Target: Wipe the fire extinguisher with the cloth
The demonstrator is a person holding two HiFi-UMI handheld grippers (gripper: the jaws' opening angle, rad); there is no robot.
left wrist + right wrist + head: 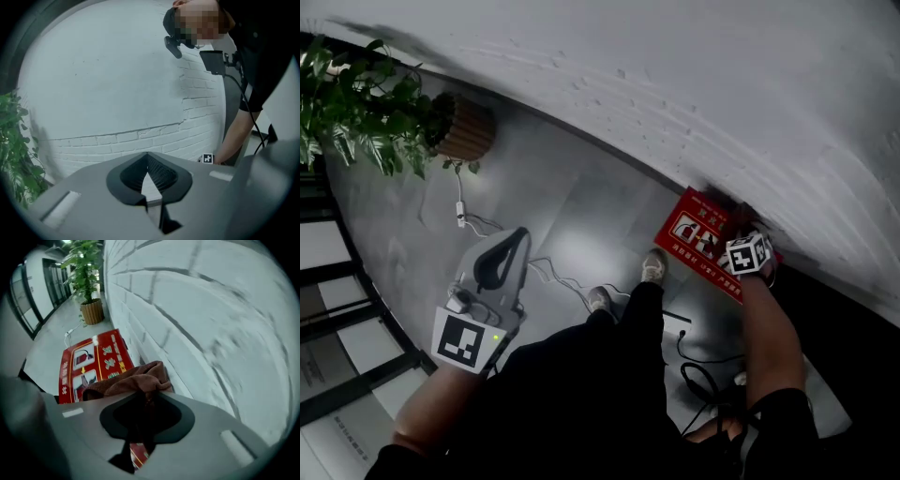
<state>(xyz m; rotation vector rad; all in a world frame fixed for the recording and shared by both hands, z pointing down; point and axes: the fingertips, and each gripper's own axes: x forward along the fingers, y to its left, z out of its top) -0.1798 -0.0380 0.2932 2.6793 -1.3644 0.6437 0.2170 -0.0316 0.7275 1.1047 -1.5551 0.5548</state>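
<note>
The red fire extinguisher box (698, 239) with white pictures and characters stands on the floor against the white brick wall. My right gripper (143, 397) points steeply down just above the box (91, 362) and is shut on a brown cloth (136, 380), which bunches out beyond the jaws. In the head view only that gripper's marker cube (748, 253) shows clearly, over the box's wall side. My left gripper (517, 236) is held out well to the left, far from the box. Its jaws (147, 157) meet at the tips with nothing between them.
A leafy plant in a wicker pot (464, 127) stands by the wall at the far left. White cables (544, 272) trail over the grey floor, black ones (703, 375) lie nearer me. My shoes (653, 265) are beside the box. Glass doors (328, 281) line the left.
</note>
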